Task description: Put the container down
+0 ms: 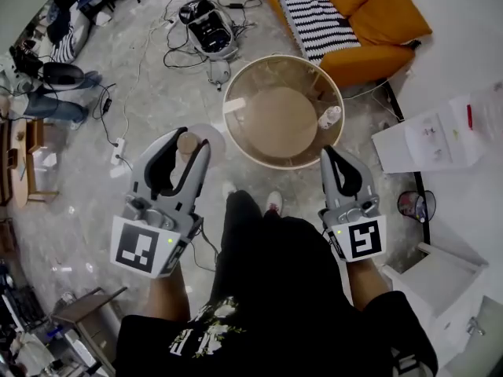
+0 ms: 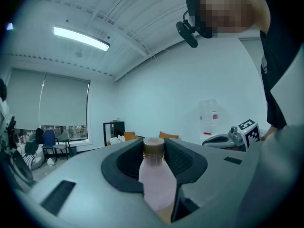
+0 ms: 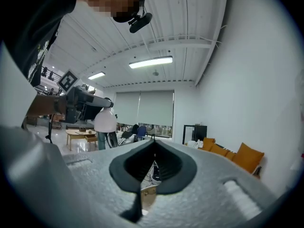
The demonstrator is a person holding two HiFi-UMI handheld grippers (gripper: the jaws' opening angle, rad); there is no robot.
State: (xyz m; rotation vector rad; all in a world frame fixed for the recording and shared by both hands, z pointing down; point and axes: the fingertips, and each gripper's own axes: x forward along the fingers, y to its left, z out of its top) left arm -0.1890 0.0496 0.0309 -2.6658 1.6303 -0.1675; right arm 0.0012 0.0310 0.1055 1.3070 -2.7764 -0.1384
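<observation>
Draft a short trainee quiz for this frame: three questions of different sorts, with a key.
1. True or false: the right gripper is clamped on a cup.
2. Multiple choice: what is the left gripper shut on? A) a pale pink container with a brown cap; B) a striped cloth; C) a cable.
3. Short answer: in the head view, which piece of furniture stands on the floor just ahead of the two grippers?

Key:
1. False. Its jaws are together with nothing between them.
2. A.
3. The round table.
</observation>
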